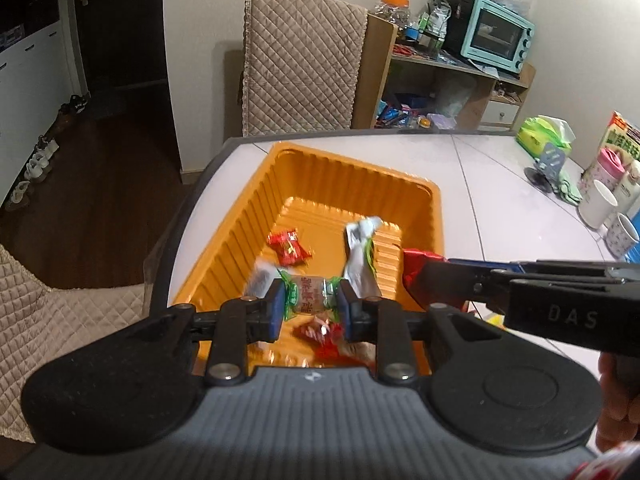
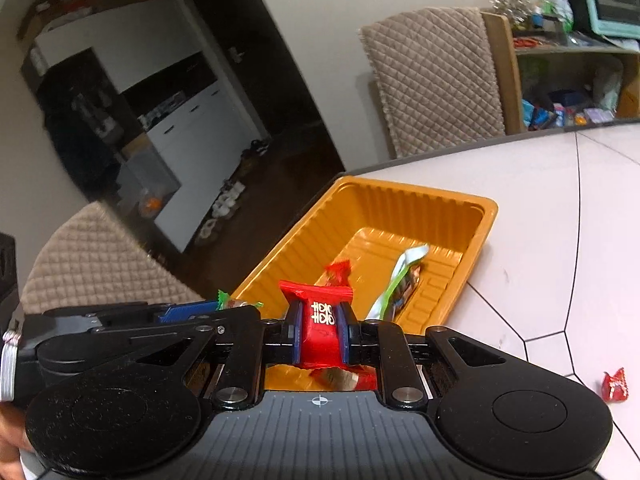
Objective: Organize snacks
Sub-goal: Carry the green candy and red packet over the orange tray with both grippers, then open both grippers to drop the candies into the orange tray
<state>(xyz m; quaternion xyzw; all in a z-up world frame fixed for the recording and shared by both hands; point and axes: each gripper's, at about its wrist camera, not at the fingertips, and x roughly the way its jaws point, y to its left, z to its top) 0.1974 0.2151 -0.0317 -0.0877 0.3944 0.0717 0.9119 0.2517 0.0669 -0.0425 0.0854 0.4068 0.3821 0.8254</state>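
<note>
An orange ribbed tray (image 1: 256, 216) (image 2: 476, 216) sits on the white table near its corner. My left gripper (image 1: 312, 300) is shut on a green-and-clear wrapped candy (image 1: 310, 294) over the tray's near end. My right gripper (image 2: 319, 330) is shut on a red snack packet (image 2: 320, 320) over the tray's near edge; it shows from the side in the left wrist view (image 1: 420, 276). In the tray lie a red candy (image 1: 289, 247) (image 2: 338, 272), a white-green packet (image 1: 362, 256) (image 2: 400, 280) and more red wrappers (image 1: 320, 330) under the grippers.
One red candy (image 2: 615, 385) lies on the table right of the tray. Cups (image 1: 598, 204), a snack box (image 1: 622, 136) and a green tissue pack (image 1: 546, 136) stand at the table's far right. Quilted chairs (image 1: 300, 64) (image 2: 96, 264) stand behind and left of the table.
</note>
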